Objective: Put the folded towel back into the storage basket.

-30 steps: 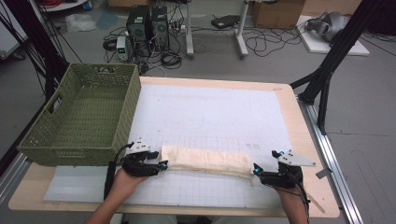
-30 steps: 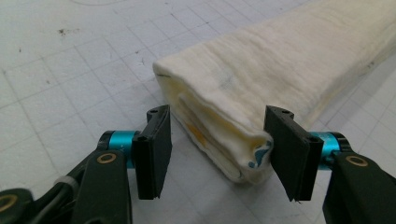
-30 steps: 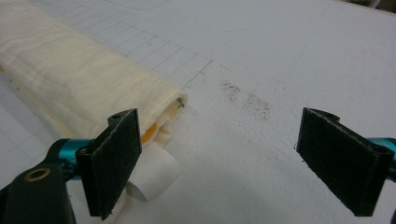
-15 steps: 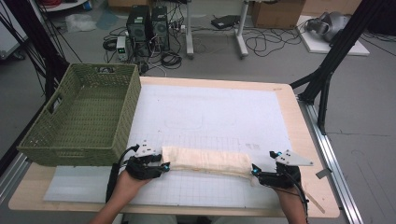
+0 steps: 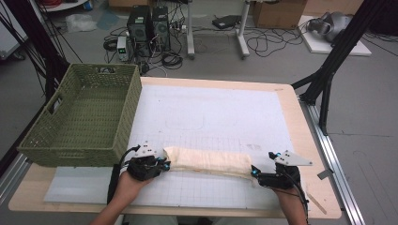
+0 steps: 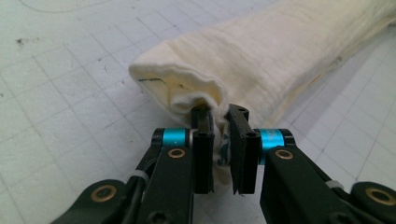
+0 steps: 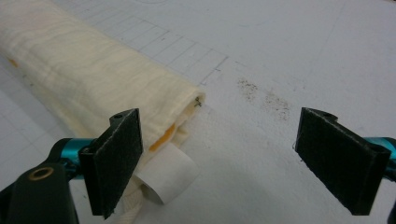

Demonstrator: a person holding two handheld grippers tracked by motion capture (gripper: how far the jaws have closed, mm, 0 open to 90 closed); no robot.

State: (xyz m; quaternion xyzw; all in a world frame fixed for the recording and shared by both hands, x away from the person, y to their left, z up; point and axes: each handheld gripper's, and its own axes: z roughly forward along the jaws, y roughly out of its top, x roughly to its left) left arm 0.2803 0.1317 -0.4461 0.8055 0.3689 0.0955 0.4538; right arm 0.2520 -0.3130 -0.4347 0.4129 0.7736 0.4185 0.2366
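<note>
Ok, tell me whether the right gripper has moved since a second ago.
Yes, slightly. In the high view the right gripper has edged left along the table's front, farther from the table's right edge, toward the folded cream cloth.

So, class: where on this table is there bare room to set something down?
The white mat lies bare between the green basket and the table's right edge, beyond the folded cloth. The near edge is crowded by the cloth, left gripper and right gripper.
</note>
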